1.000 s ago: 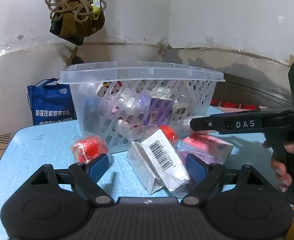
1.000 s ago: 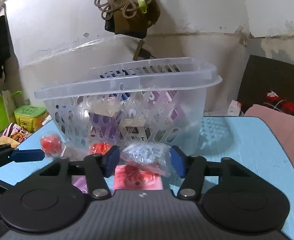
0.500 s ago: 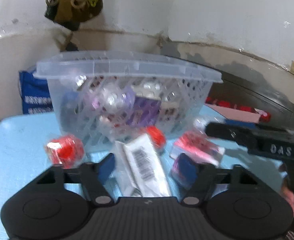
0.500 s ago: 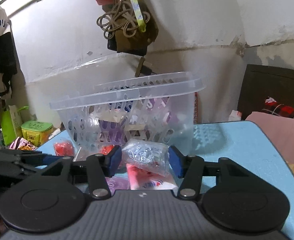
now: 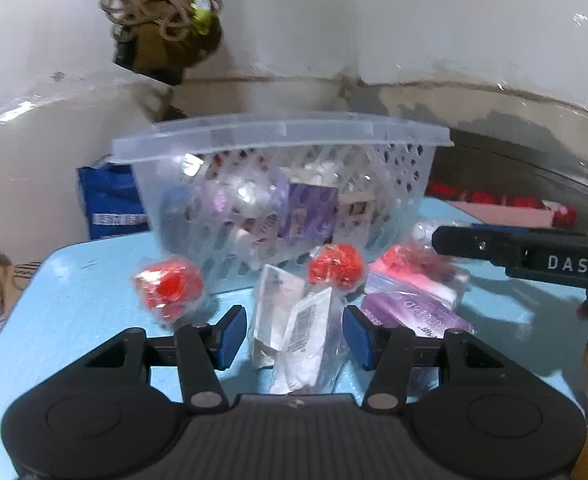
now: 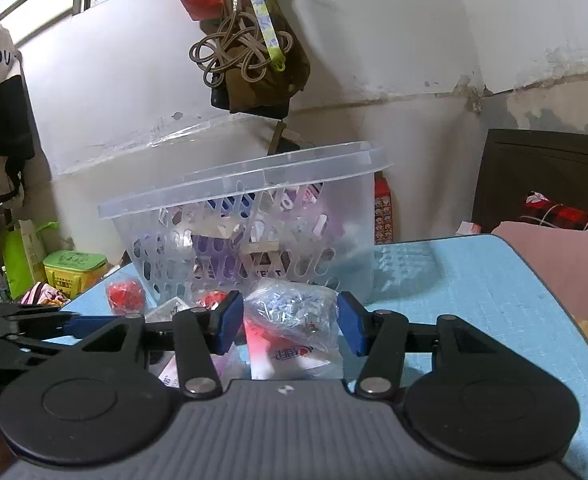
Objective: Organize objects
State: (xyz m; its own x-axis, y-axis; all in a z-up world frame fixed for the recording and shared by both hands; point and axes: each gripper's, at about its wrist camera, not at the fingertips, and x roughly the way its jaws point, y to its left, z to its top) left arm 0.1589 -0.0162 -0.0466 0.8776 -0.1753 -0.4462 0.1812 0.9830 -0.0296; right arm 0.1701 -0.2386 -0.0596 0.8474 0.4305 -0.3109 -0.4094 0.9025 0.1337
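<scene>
A clear plastic basket [image 5: 278, 184] holding several packets stands on the blue table [image 5: 74, 304]; it also shows in the right wrist view [image 6: 254, 216]. My left gripper [image 5: 294, 336] is open around a clear packet with a barcode [image 5: 301, 336] lying on the table. Two red wrapped items [image 5: 170, 288] [image 5: 335, 266] and pink and purple packets [image 5: 413, 300] lie nearby. My right gripper [image 6: 290, 322] is open on either side of a clear bag of small silvery pieces [image 6: 290, 312], which rests on a pink packet [image 6: 282, 354].
The right gripper reaches in from the right in the left wrist view [image 5: 533, 256]. A blue bag [image 5: 110, 204] stands behind the table. A bag with cords [image 6: 250, 60] hangs on the wall. A green box [image 6: 74, 268] sits at left, a dark cabinet [image 6: 545, 176] at right.
Both grippers have risen and pulled back a little from the basket. The left gripper's fingers have narrowed around the barcode packet. The right gripper's bag stays between its fingers.
</scene>
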